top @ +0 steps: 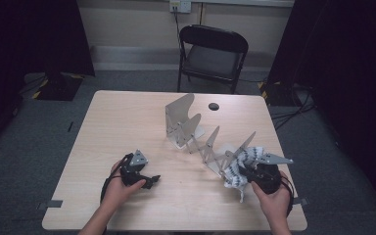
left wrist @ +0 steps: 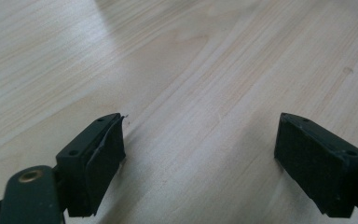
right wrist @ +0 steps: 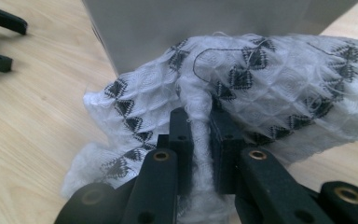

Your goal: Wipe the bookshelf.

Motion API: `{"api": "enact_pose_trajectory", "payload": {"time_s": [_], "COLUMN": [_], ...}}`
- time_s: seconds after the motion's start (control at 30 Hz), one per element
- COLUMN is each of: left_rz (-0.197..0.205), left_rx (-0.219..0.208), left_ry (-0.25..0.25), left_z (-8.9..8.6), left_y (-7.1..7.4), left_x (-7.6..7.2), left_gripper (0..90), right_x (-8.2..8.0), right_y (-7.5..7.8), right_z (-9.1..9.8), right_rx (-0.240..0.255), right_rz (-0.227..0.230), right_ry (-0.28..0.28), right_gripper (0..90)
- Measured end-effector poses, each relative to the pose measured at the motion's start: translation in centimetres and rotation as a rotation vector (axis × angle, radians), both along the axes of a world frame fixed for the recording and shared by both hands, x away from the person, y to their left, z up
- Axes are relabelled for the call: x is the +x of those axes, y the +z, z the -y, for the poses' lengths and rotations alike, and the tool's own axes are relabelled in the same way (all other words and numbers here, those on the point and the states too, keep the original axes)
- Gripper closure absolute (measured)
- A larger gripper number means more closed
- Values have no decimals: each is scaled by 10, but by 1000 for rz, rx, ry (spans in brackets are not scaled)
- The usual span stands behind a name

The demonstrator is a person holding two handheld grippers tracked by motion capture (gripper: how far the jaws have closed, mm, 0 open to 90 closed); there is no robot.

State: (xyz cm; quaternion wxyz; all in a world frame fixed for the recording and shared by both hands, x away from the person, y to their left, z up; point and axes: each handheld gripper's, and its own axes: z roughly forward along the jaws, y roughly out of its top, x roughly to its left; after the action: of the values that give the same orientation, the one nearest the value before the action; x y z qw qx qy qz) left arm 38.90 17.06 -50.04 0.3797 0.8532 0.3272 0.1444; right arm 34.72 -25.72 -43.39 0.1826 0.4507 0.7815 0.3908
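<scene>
Because the cloth [right wrist: 261, 88] is thin, white and patterned with small dark diamonds, it looks light and limp, likely to sag and drape rather than keep a shape. It lies at the near right of the table [top: 127, 127], bunched against the near end of the grey zigzag rack [top: 200, 137], one plate of which stands just behind it in the right gripper view. The right gripper [right wrist: 199, 126] is clenched on a pinched fold of the cloth, the fabric squeezed between its pads. A loose dark thread [right wrist: 214, 53] curls on top, so the weave may snag or pull if dragged over the rack's edges. A hold nearer an edge or corner would probably let it hang flat. The left gripper [left wrist: 200, 154] rests at the near left, well apart, jaws released and holding nothing over bare wood.
</scene>
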Motion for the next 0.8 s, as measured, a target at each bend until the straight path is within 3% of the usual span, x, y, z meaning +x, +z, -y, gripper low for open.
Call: {"api": "enact_pose_trajectory", "payload": {"time_s": [0.23,0.8], "left_rz": [0,0], "left_rx": [0,0], "left_ry": [0,0], "left_z": [0,0], "left_y": [0,0], "left_x": [0,0], "left_gripper": [156,156], "right_x": [3,5], "right_y": [-18,-39], "right_z": [1,-5], "right_rx": [-9,-45], "right_rz": [-35,-79], "right_ry": [-14,-16], "right_gripper": [811,804]}}
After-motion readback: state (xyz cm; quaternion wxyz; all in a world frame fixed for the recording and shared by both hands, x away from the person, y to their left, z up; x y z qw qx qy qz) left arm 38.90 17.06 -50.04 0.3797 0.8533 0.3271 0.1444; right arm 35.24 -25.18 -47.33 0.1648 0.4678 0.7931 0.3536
